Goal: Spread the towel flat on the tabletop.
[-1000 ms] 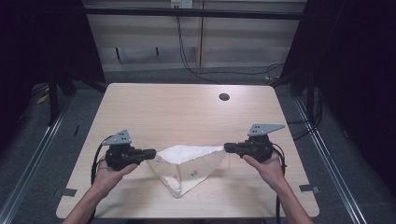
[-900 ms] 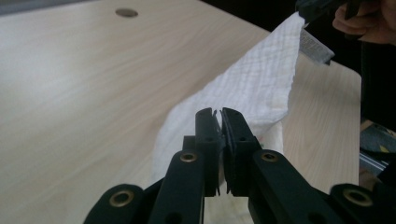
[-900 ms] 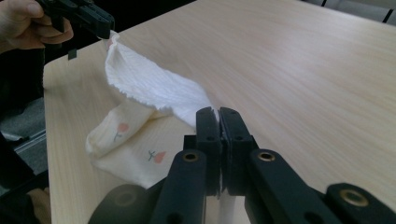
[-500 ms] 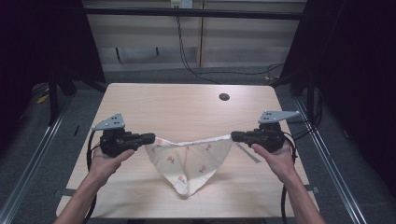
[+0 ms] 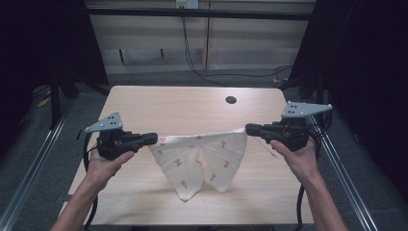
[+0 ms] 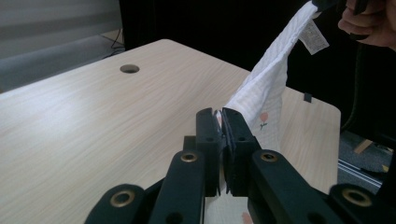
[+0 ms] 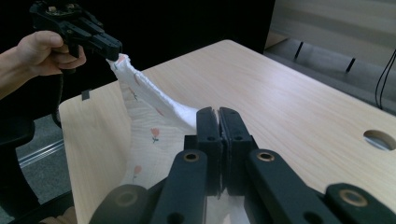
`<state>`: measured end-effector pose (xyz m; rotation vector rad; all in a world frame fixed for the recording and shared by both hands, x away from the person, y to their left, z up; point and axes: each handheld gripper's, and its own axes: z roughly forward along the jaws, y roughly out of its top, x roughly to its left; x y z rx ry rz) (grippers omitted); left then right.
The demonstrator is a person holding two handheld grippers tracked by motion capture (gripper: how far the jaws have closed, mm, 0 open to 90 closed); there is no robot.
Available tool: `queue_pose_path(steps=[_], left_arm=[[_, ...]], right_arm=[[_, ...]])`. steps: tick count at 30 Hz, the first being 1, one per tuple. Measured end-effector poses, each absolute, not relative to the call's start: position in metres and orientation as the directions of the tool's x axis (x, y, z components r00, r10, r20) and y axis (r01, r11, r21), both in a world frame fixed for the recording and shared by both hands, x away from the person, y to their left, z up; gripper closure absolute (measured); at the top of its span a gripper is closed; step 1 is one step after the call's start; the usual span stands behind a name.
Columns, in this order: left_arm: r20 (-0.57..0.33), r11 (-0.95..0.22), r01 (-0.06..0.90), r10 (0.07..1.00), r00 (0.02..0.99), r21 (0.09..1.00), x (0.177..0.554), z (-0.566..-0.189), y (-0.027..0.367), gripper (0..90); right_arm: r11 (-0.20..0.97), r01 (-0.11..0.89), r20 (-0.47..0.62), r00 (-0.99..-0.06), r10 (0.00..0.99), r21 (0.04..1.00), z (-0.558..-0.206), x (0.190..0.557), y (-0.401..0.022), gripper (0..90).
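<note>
White flowered cloth [image 5: 199, 159] hangs stretched over the table [image 5: 144, 103]. Left gripper [image 5: 153, 138] and right gripper [image 5: 250, 129] each clamp a corner.

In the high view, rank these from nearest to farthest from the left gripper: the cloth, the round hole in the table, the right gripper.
1. Cloth: clamped in the left gripper.
2. Round hole: far side, right of centre.
3. Right gripper: across the table, at the cloth's other corner.

Dim surroundings, evenly lit table [image 5: 144, 106], soft glare, slightly grainy.
</note>
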<state>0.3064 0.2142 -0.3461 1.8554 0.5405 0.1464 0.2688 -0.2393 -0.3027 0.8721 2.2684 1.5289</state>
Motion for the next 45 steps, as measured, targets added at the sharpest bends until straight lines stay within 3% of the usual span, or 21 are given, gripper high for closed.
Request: queue_pose_path(steps=[6, 11, 15, 18, 25, 33, 45], left_arm=[[-0.150, -0.229, 0.259, 0.405, 0.902, 0.938, 0.294, -0.328, 0.217, 86.7], [-0.087, -0.258, 0.201, 0.394, 0.915, 0.945, 0.276, -0.311, 0.212, 86.6], [-0.086, -0.245, 0.202, 0.414, 0.906, 0.948, 0.283, -0.311, 0.209, 86.5], [-0.117, -0.251, 0.242, 0.429, 0.896, 0.937, 0.299, -0.327, 0.203, 86.5], [-0.159, -0.297, 0.327, 0.474, 0.866, 0.897, 0.342, -0.371, 0.186, 86.5], [-0.183, -0.336, 0.395, 0.517, 0.836, 0.855, 0.366, -0.402, 0.179, 86.5], [-0.212, -0.318, 0.442, 0.556, 0.803, 0.839, 0.392, -0.422, 0.174, 86.4]], right_arm=[[0.253, 0.271, 0.065, -0.790, 0.609, 0.929, -0.288, 0.247, -0.241, 88.3], [0.258, 0.241, 0.034, -0.789, 0.614, 0.936, -0.280, 0.228, -0.245, 88.3], [0.244, 0.215, 0.029, -0.802, 0.596, 0.946, -0.278, 0.225, -0.246, 88.3], [0.199, 0.228, 0.061, -0.788, 0.612, 0.953, -0.289, 0.235, -0.252, 88.4], [0.215, 0.344, 0.114, -0.726, 0.678, 0.914, -0.332, 0.283, -0.255, 88.3], [0.239, 0.433, 0.155, -0.698, 0.699, 0.869, -0.371, 0.325, -0.251, 88.3], [0.202, 0.474, 0.202, -0.670, 0.714, 0.857, -0.406, 0.360, -0.248, 88.2]])
